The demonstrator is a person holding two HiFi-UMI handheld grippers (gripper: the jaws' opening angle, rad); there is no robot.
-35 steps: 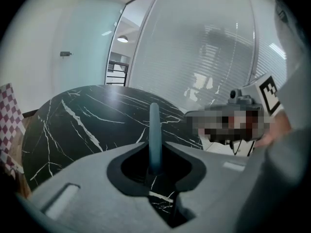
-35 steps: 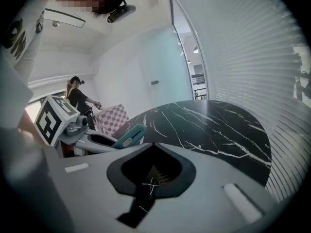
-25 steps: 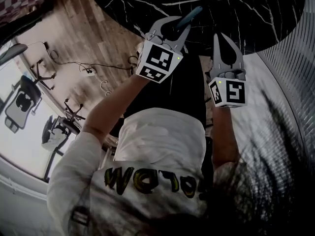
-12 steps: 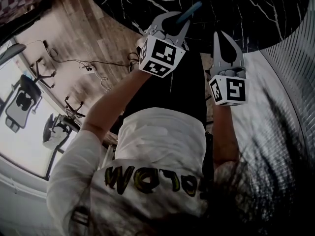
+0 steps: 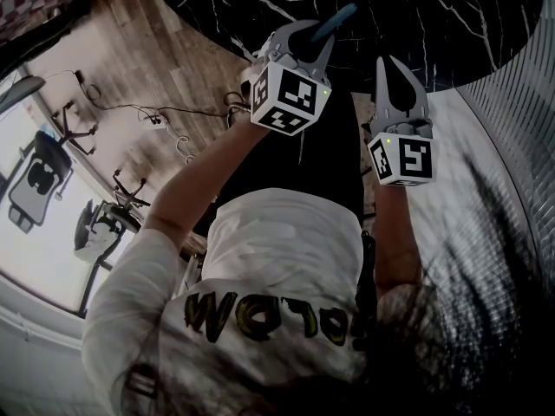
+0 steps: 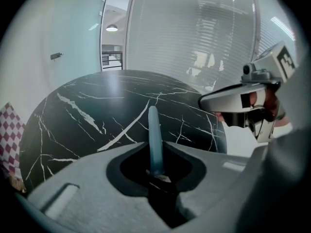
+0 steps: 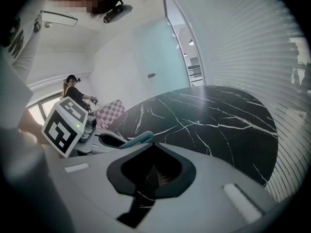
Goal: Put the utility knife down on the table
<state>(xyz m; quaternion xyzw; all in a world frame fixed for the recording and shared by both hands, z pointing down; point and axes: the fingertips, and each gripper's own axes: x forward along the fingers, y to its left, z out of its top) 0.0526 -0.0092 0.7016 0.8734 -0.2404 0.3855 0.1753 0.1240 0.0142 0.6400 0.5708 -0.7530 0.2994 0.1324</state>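
Black marble table (image 5: pixel 451 7) is filling the upper frame. The left gripper (image 5: pixel 305 40), jaws clamping the blue utility knife (image 6: pixel 154 135), is dipping closer than a second ago, the knife hanging above the near edge. The right gripper (image 5: pixel 395 66) is hovering closed, empty.

The slim teal utility knife (image 6: pixel 154 130) stands clamped in the left tool (image 6: pixel 156 168), pointing out over the black marble tabletop (image 6: pixel 87 110).

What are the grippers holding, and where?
The left gripper pinches the slim teal utility knife near one end; the rest sticks out. The right gripper holds nothing.
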